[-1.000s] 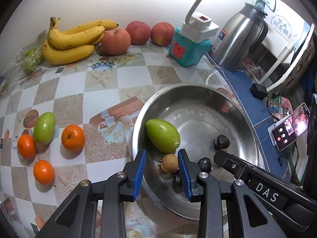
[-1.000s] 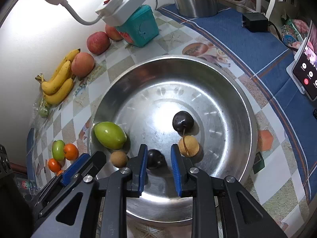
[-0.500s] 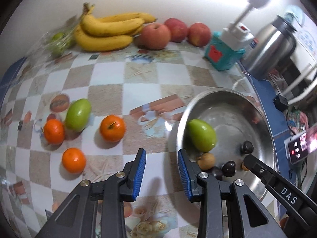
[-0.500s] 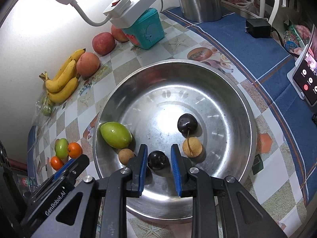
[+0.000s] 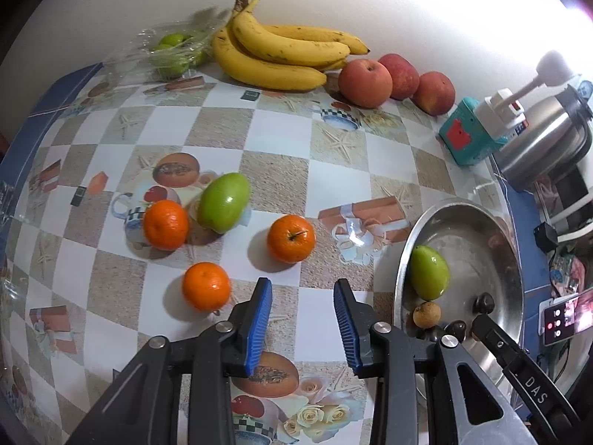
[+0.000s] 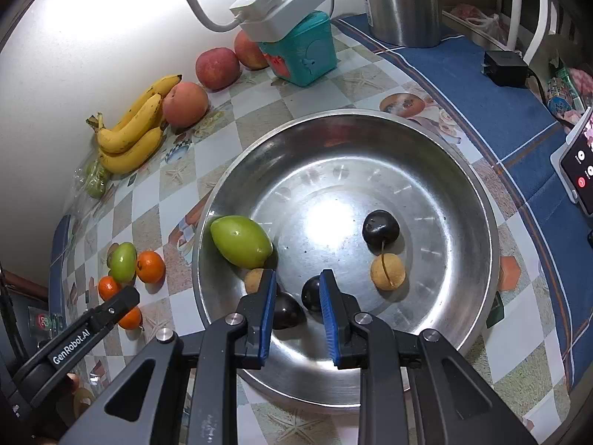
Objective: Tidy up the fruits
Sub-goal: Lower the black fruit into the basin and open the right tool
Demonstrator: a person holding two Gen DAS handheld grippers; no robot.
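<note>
A steel bowl (image 6: 478, 200) holds a green mango (image 6: 241, 241), two tan longans (image 6: 387, 271), and three dark cherries (image 6: 380, 227). My right gripper (image 6: 296, 293) is open and empty, low over the bowl's near side, with a dark cherry (image 6: 310, 293) between its fingers. My left gripper (image 5: 302, 306) is open and empty above the tablecloth, left of the bowl (image 5: 467, 215). In front of it lie three oranges (image 5: 291, 238) and a second green mango (image 5: 223, 202).
Bananas (image 5: 281, 52), three apples (image 5: 365, 82) and a bag of green fruit (image 5: 174, 52) line the wall. A teal box with a white lamp plug (image 6: 300, 48), a steel kettle (image 6: 404, 0) and a phone (image 6: 578, 170) stand to the right.
My left gripper has swung left, away from the bowl, to the oranges and mango on the cloth. My right gripper has stayed over the bowl's near side and pulled back slightly.
</note>
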